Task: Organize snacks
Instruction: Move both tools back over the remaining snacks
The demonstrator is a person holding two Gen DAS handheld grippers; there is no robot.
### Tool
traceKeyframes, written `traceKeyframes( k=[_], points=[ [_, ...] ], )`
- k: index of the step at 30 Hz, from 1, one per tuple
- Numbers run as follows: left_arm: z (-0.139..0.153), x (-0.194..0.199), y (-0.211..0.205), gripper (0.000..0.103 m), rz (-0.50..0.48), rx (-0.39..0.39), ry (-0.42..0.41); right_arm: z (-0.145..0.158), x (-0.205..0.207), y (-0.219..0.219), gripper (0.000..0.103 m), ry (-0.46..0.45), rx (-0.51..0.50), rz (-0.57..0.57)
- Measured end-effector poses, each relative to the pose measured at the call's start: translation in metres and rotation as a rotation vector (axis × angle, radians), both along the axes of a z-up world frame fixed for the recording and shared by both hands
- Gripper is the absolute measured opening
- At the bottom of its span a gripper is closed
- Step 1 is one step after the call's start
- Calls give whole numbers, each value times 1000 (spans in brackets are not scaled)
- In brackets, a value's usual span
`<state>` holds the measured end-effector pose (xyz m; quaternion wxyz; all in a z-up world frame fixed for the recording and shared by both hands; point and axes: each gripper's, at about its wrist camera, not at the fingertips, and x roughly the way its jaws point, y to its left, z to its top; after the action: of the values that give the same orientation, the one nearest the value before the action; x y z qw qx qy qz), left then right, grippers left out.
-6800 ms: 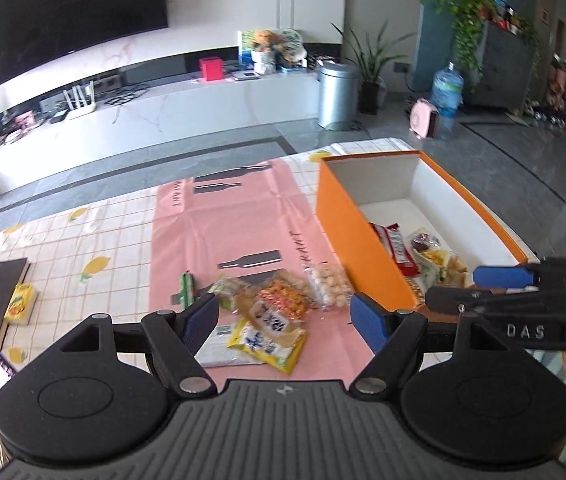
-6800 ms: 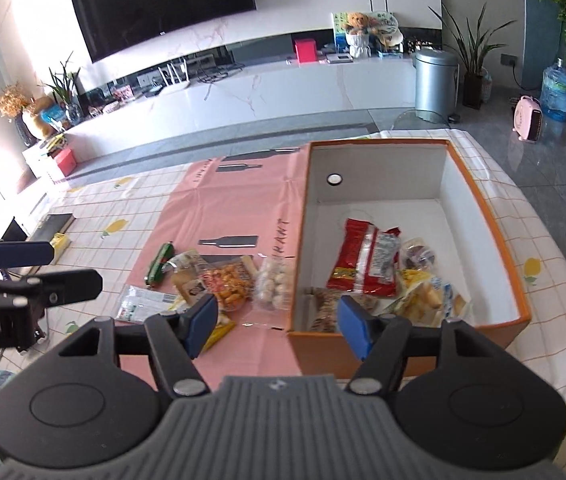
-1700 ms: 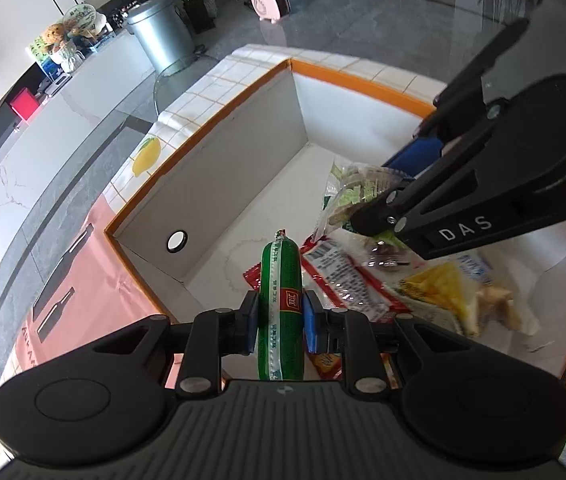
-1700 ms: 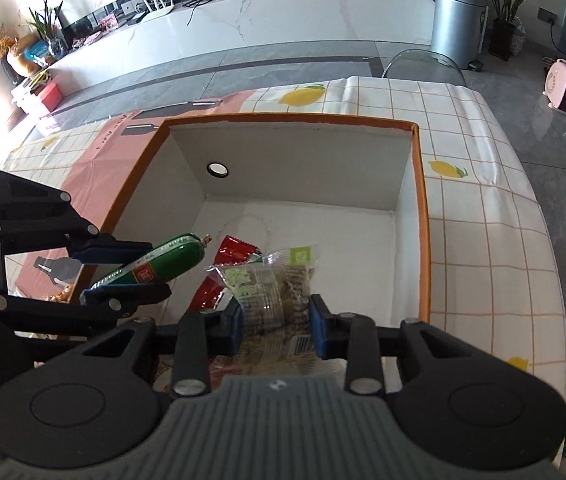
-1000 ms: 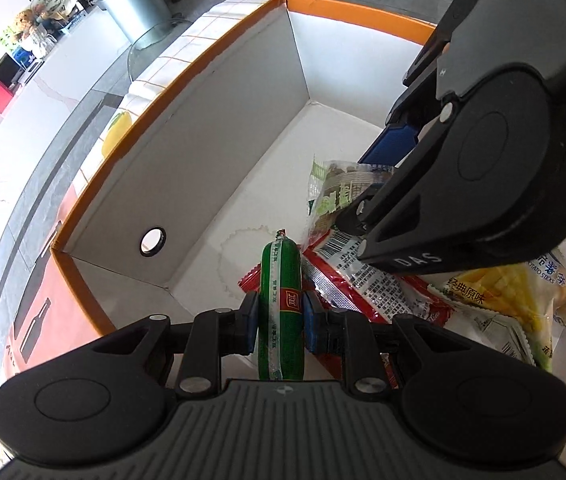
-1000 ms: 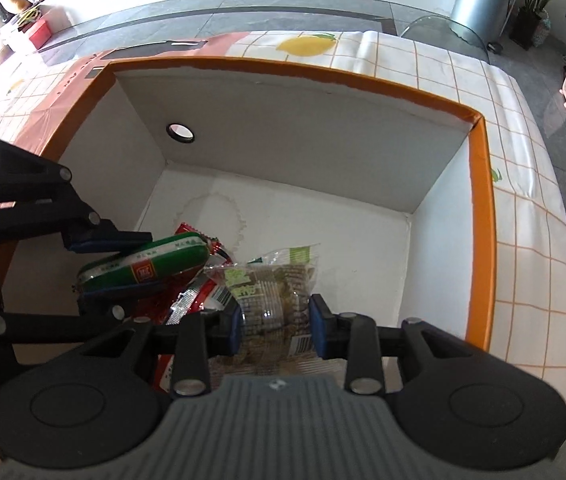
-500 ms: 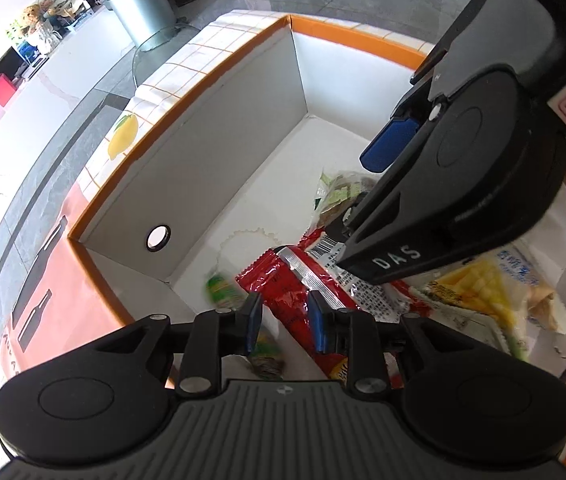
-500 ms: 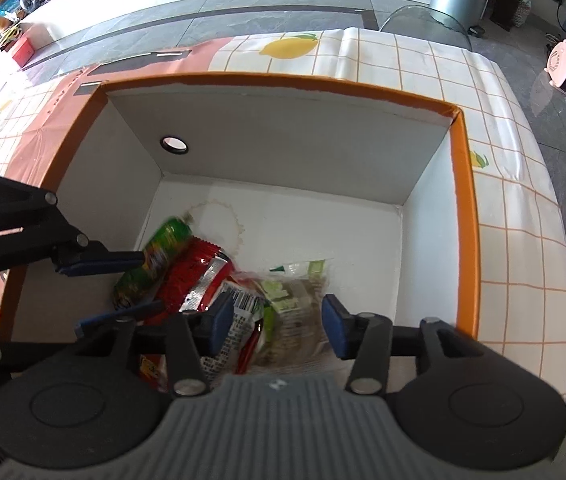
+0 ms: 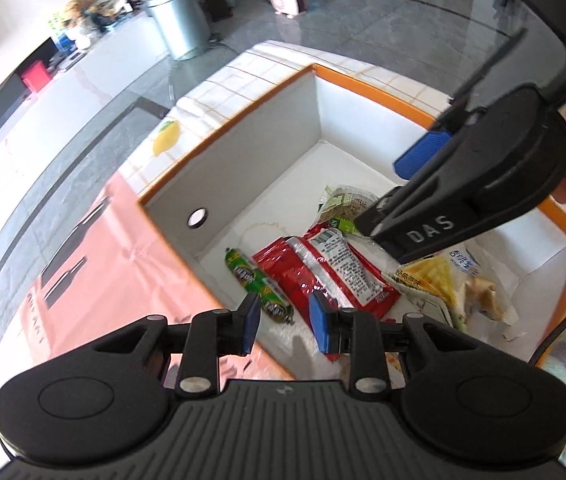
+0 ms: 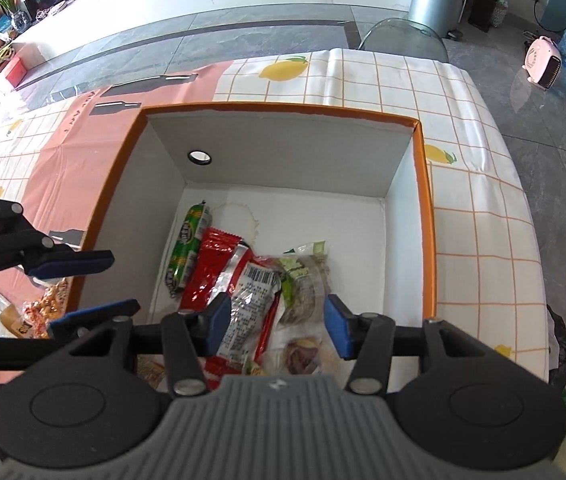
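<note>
Green plastic casing, one sausage stick (image 10: 185, 247): lies loose on the white floor of the box, left of centre in the right wrist view, touching the red packet beside it. In the left wrist view the same stick (image 9: 257, 285) sits at lower centre, just beyond the blue pads.

Red foil packet (image 10: 219, 264), barcode side up: flat on the box floor, partly overlapping a clear pouch with a green label (image 10: 304, 277). Yellow-printed bag (image 9: 435, 276): right of the red packet in the left wrist view, partly under the other tool.

Orange-rimmed box (image 10: 426, 216): open top, white inside, round hole in the far-left wall. All items above lie inside it.

Left gripper (image 9: 285, 322): fingers parted, nothing between them, held above the near-left corner of the box.

Right gripper (image 10: 279, 322): fingers spread wide, empty, held over the pouch and packet at lower centre.

Loose snacks outside the box (image 10: 45, 304): orange and pale bags at the lower left of the right wrist view, on the pink mat (image 10: 79, 152) that covers the lemon-print tablecloth (image 10: 479, 216).

Step in hand, by judgement: a drop-off into the box looks complete for both tools, since each is empty above the contents.

Next move, by judgement: both tools lift clear of the orange rim without catching a wall, then travel left to the loose bags. Soft, crinkly bags call for a wide opening and a grasp across an edge or seam.
</note>
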<state>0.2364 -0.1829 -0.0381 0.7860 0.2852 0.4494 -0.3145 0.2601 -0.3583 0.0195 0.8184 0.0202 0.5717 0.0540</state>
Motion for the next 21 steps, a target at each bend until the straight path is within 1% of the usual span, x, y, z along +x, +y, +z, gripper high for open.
traceKeyframes(
  k=[7, 11, 12, 14, 21],
  points=[
    [31, -30, 38, 35, 102, -71, -25, 36, -37, 15, 50, -61, 44, -23],
    [49, -52, 69, 36, 176, -116, -47, 55, -62, 33, 50, -115, 104, -31],
    [53, -57, 77, 38, 195, -131, -53, 58, -68, 37, 50, -128, 124, -37],
    [59, -67, 93, 41, 231, -159, -71, 62, -81, 48, 50, -151, 163, -41],
    [70, -104, 153, 41, 367, -229, -135, 62, -131, 91, 50, -254, 223, -37]
  ],
)
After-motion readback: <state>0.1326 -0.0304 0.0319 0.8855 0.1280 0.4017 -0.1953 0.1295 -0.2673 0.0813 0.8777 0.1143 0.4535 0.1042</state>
